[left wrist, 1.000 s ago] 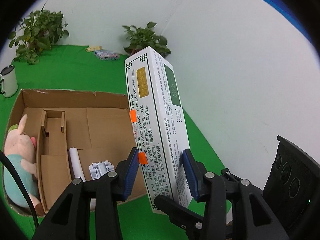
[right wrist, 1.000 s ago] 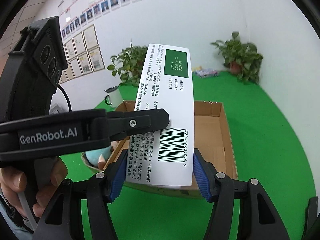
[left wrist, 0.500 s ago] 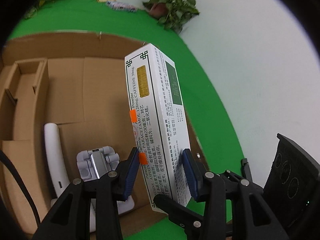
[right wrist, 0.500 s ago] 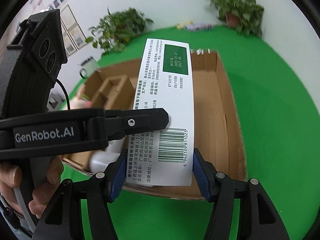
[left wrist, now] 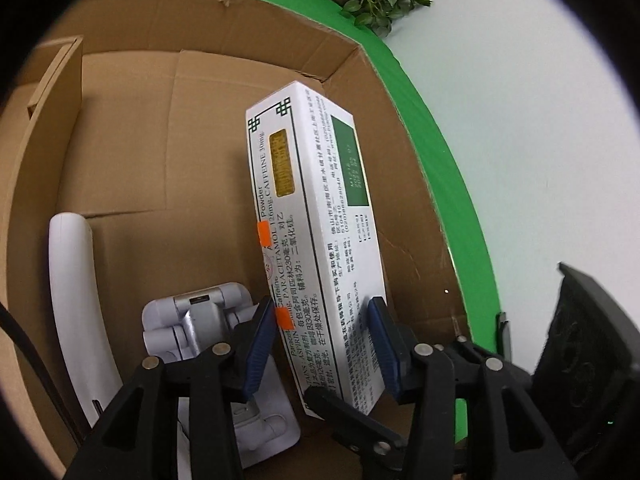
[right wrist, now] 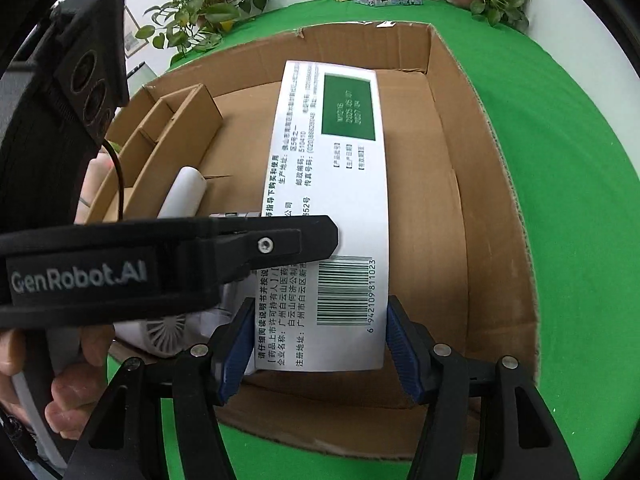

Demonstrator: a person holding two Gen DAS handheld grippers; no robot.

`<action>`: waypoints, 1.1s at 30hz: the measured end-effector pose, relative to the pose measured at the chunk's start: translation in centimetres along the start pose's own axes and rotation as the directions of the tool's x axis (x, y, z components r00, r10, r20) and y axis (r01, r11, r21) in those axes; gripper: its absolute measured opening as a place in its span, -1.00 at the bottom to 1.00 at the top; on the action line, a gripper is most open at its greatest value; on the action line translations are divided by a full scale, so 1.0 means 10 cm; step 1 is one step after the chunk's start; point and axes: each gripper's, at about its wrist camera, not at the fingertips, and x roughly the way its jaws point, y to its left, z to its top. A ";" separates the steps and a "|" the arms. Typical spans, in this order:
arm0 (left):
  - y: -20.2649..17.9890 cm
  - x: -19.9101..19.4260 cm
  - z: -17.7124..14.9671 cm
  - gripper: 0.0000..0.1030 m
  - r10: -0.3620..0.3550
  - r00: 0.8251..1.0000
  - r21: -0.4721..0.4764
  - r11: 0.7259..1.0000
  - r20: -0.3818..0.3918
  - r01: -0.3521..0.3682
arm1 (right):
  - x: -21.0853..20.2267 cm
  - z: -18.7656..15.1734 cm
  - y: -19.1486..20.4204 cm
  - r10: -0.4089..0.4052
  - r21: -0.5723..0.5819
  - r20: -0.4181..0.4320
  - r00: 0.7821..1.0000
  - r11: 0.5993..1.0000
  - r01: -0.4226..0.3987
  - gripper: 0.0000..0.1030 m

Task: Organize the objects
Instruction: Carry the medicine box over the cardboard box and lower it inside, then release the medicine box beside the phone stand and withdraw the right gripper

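Note:
A long white medicine box [left wrist: 320, 240] with green panel and barcode hangs tilted inside the open cardboard box [left wrist: 200, 60], low over its floor. My left gripper [left wrist: 320, 344] grips its near end across the narrow sides; its jaws are opening, with the pads still against the box. In the right wrist view the same medicine box [right wrist: 332, 200] has my right gripper [right wrist: 320, 344] shut across its wide face near the barcode. A left gripper finger [right wrist: 280, 240] crosses that face.
A white folding device [left wrist: 192, 320] and a white tube [left wrist: 72, 280] lie in the carton beside the medicine box. A cardboard divider [right wrist: 172, 140] splits the left part. Green cloth [right wrist: 560, 200] surrounds the carton; potted plants [right wrist: 208, 4] stand behind. A hand [right wrist: 72, 380] holds the left gripper.
Both grippers have come down with the medicine box, from above the carton's near wall to inside it, and tipped more steeply downward. The carton now fills both views.

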 end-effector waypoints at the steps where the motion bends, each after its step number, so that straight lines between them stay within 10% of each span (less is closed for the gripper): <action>1: 0.01 -0.01 0.00 -0.10 -0.001 1.000 -0.008 1.000 -0.007 0.001 | -0.03 -0.03 0.02 0.000 0.008 -0.008 1.000 1.000 0.000 0.17; 16: -0.02 -0.80 -0.16 -0.10 0.043 0.989 0.085 0.995 0.143 -0.056 | -0.16 0.08 0.07 -0.007 0.023 0.008 1.000 1.000 0.007 0.36; 23: 0.01 -1.09 -0.24 -0.10 0.110 0.966 0.115 0.984 0.234 -0.139 | -0.08 0.06 0.10 -0.072 0.014 0.005 0.997 0.997 0.072 0.13; 33: 0.12 -1.63 -0.78 -0.07 0.340 0.798 0.092 0.894 0.497 -0.438 | 0.03 -0.06 0.33 -0.140 -0.019 -0.035 0.989 0.990 0.140 0.28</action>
